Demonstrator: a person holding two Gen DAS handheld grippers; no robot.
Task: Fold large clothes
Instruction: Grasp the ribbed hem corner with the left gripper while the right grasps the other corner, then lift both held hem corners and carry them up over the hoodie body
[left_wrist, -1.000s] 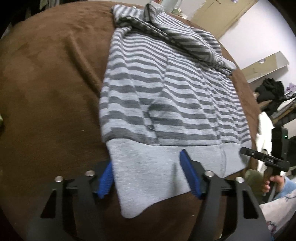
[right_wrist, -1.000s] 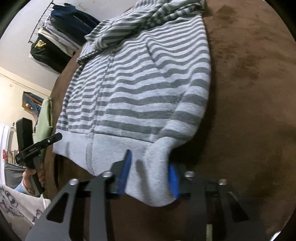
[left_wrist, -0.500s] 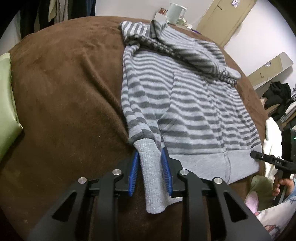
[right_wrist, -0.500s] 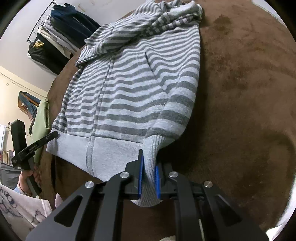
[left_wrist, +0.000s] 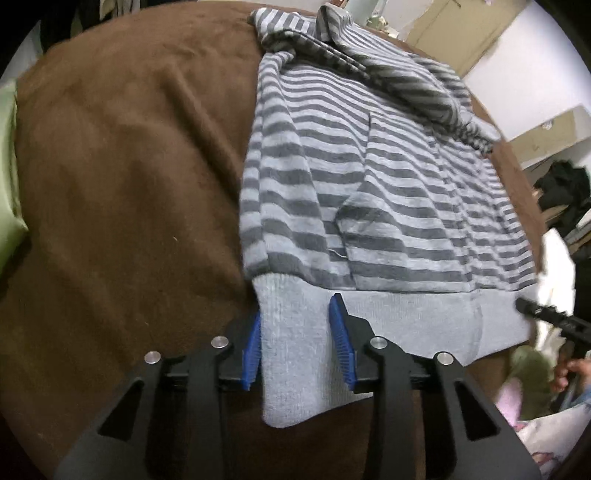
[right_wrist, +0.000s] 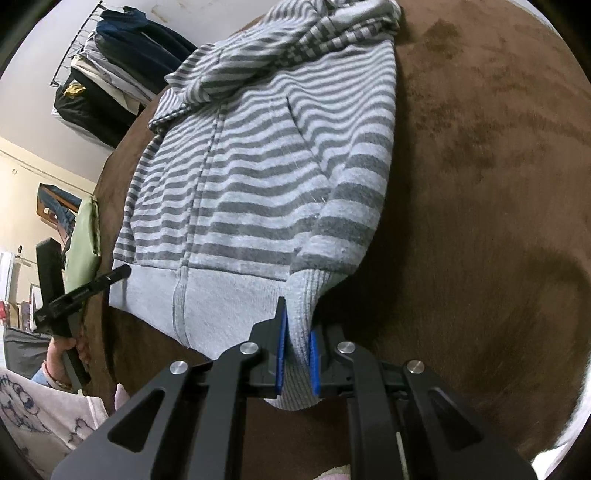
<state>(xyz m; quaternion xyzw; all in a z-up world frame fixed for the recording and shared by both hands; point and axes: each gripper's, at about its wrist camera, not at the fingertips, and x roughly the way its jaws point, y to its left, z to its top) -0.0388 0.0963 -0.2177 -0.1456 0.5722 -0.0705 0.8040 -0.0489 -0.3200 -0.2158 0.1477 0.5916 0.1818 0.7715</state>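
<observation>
Lying flat across a brown plush bed cover (left_wrist: 122, 177), the grey striped hoodie (left_wrist: 388, 192) fills the middle and upper right of the left wrist view, its hood bunched at the top of the frame and its plain grey waistband running along the lower edge of the garment. In that view the left gripper (left_wrist: 295, 343) sits at the bottom centre with a ribbed grey cuff (left_wrist: 291, 354) between its blue pads (left_wrist: 341, 341); its jaws are opening, the right pad stands clear of the cloth and the left pad lies just beside it — no squeeze on the sleeve end. The cuff hangs down past the pads over the brown cover. In the right wrist view the same hoodie (right_wrist: 258, 158) stretches from the top centre toward the lower middle, and the right gripper (right_wrist: 297, 354) is clenched on the other ribbed cuff (right_wrist: 299, 332), the blue pads pressed against the knit on both sides. A pale green cushion (right_wrist: 85, 240) sits at the left edge of that frame, near the waistband corner — beside it the other gripper's black body shows, held in a hand (right_wrist: 68, 345). Dark clothes (right_wrist: 122, 70) hang on a rack at the upper left.
</observation>
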